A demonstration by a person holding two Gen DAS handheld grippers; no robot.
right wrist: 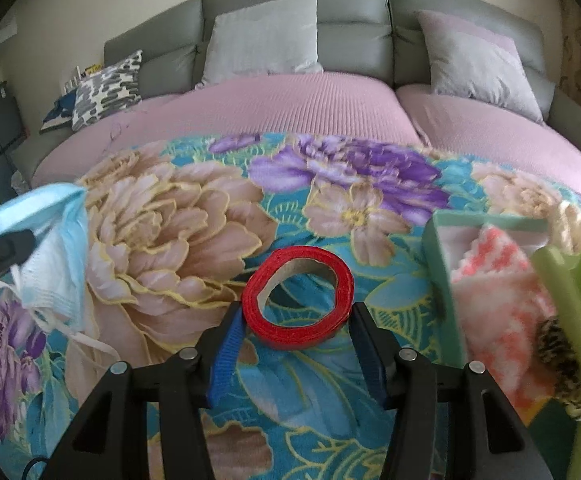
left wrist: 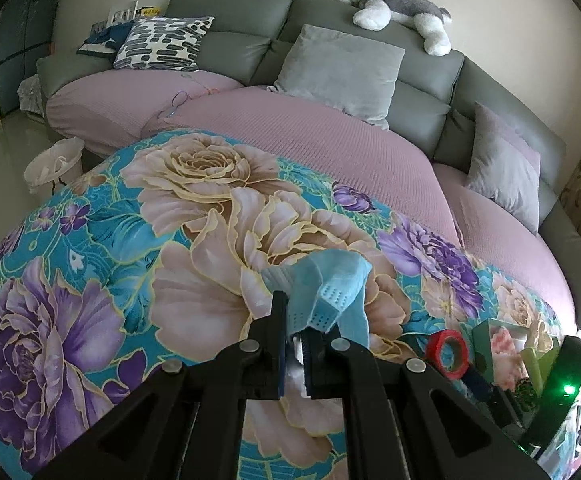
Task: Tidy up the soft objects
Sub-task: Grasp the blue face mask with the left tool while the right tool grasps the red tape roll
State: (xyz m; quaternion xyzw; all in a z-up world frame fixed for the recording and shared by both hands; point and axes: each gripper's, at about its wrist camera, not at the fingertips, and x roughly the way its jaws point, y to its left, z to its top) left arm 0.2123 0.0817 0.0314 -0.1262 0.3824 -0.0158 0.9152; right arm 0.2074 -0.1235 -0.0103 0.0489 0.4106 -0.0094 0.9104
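Two grippers, each busy with one soft thing over the flowered blue cloth (right wrist: 162,216).

Left gripper (left wrist: 295,334) is closed on a crumpled light-blue paper face mask (left wrist: 326,284), lifted for carrying; right gripper (right wrist: 296,322), half open, has its fingers either side of the red ribbon roll (right wrist: 296,300), with the green storage box (right wrist: 442,280) just to its right.

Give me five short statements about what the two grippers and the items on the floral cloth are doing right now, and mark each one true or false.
1. The left gripper is shut on a blue face mask. True.
2. The right gripper is clamped on the face mask. False: its fingers sit either side of a red tape roll, and no mask is between them.
3. The tape roll lies on the floral cloth. True.
4. The plush dog sits on the floral cloth. False: it lies on top of the sofa back.
5. A pink and white knitted piece sits in a green box. True.
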